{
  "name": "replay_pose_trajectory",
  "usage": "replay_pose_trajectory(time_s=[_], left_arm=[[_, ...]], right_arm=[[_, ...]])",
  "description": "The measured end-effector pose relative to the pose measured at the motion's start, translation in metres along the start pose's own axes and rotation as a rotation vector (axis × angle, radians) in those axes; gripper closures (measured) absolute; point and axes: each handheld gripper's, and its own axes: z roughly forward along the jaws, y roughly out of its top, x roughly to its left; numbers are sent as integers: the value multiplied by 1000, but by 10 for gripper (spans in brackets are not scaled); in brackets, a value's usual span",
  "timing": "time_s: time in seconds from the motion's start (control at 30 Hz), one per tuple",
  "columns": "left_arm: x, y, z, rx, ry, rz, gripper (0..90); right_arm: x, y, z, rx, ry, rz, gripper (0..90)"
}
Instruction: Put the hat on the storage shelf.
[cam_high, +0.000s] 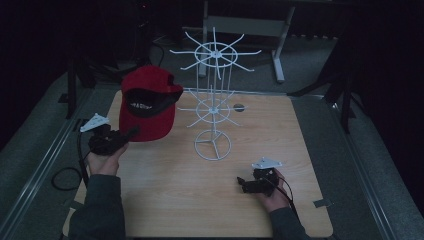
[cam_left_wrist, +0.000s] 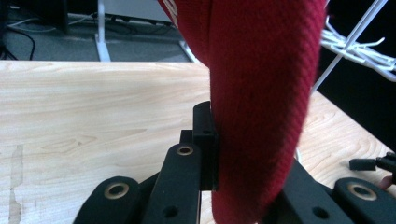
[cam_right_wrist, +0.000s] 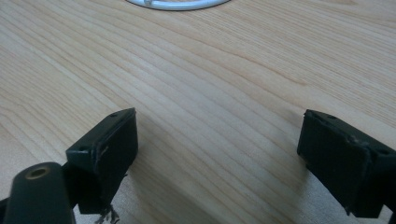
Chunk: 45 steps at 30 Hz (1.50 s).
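A red cap (cam_high: 150, 107) with a black lining hangs above the table's far left, its opening facing me. My left gripper (cam_high: 131, 132) is shut on the cap's brim from below. In the left gripper view the red brim (cam_left_wrist: 261, 93) stands pinched between the black jaws of the left gripper (cam_left_wrist: 247, 158). A white wire rack (cam_high: 215, 100) with two tiers of hooks stands at the middle of the table, just right of the cap. My right gripper (cam_high: 241, 182) rests low near the front right, open. Bare wood lies between the jaws of the right gripper (cam_right_wrist: 217, 140).
The wooden table (cam_high: 200, 200) has a small round hole (cam_high: 239, 107) behind the rack. The rack's ring base (cam_right_wrist: 177, 3) lies just ahead of the right gripper. A black cable (cam_high: 65, 177) loops off the left edge. A grey metal frame (cam_high: 280, 50) stands behind the table.
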Motion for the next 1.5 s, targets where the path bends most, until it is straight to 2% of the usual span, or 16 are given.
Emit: replay_pose_trajectory(time_s=[0.37,0.77,1.13,1.5], left_arm=[[-3,10,-6,-44,20,6,856],[-6,23,-11,-78,14,11,856],[-12,43,-14,-109,19,33,856],[-19,58,-16,-142,17,36,856]], right_arm=[[0,0,0,1,0,1,121],[0,0,0,1,0,0,121],[0,0,0,0,-1,2,121],[0,0,0,0,-1,2,121]])
